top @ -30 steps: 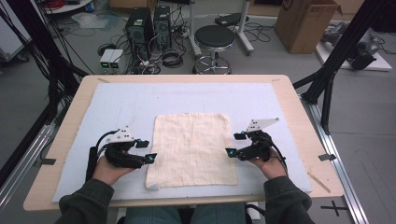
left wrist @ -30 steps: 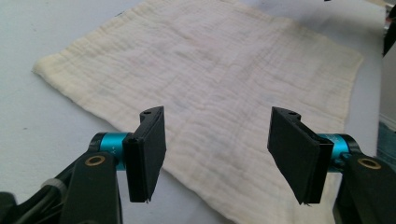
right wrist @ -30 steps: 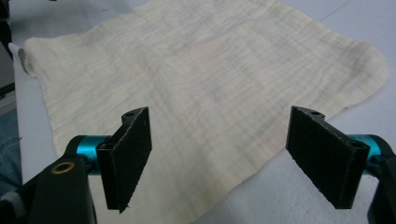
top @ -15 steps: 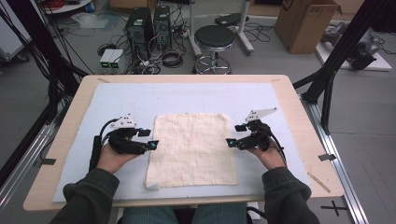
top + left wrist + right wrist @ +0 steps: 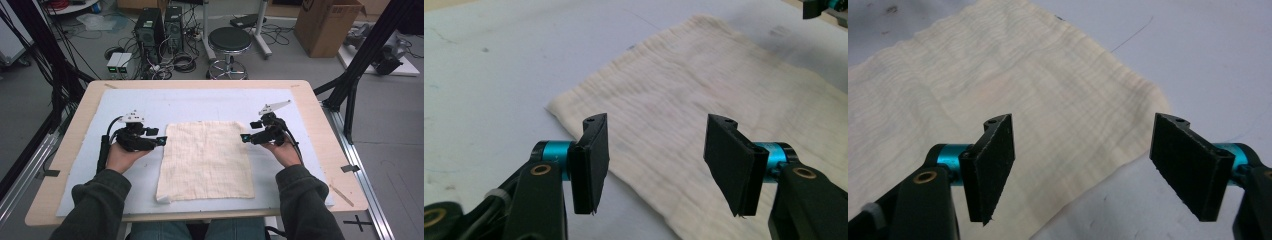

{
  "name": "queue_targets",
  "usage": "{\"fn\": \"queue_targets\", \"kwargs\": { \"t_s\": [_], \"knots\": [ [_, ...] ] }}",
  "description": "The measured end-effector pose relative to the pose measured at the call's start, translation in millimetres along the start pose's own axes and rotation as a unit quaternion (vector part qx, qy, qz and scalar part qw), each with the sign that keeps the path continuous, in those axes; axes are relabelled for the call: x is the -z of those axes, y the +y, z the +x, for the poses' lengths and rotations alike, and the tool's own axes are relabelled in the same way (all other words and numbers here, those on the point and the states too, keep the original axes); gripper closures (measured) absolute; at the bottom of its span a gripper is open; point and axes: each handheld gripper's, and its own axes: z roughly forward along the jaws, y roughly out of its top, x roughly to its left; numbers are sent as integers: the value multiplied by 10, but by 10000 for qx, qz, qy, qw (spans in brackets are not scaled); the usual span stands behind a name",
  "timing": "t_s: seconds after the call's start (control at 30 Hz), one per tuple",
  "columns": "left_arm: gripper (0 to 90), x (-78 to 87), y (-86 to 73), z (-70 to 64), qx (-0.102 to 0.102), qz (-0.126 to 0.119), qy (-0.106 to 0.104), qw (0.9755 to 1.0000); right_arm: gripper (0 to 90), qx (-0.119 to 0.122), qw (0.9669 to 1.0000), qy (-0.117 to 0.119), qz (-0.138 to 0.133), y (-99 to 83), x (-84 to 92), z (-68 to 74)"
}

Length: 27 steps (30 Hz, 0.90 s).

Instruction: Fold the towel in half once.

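A: We note the tabletop (image 5: 320, 125) carries the cloth (image 5: 207, 160), lying flat at its centre between our grippers. It reads as light, soft and limp, so we would pinch the far corners.

B: Agreed. Versus the earlier frames, both hands sit farther up the cloth's side edges. Left gripper (image 5: 161, 141) fingers (image 5: 591, 160) and right gripper (image 5: 245, 137) fingers (image 5: 993, 165) stand apart, empty, having just been closing a little.

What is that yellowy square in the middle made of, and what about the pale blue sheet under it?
The cloth looks like soft woven cotton, matte cream: fine ribbed lines and wavy edges show in both gripper views. The sheet under it seems a smooth, dull plastic or foam mat, pale blue with small scuffs; which one I cannot tell.
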Motion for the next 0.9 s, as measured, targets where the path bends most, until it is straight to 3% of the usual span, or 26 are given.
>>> {"fn": "queue_targets", "kwargs": {
  "t_s": [0.23,0.5,0.7,0.9],
  "knots": [
    [493,-139,152,169,114,-49,306,9995,301,-143,9998,-144,-30,156,-85,-172],
    [538,-355,147,347,446,-58,588,9973,370,-380,9988,-319,36,118,-246,-334],
    [565,-593,52,391,569,227,684,9958,469,-592,9975,-349,135,71,-393,-421],
    [573,-721,-10,420,611,469,775,9940,551,-725,9963,-379,258,28,-476,-481]
  ]
}}
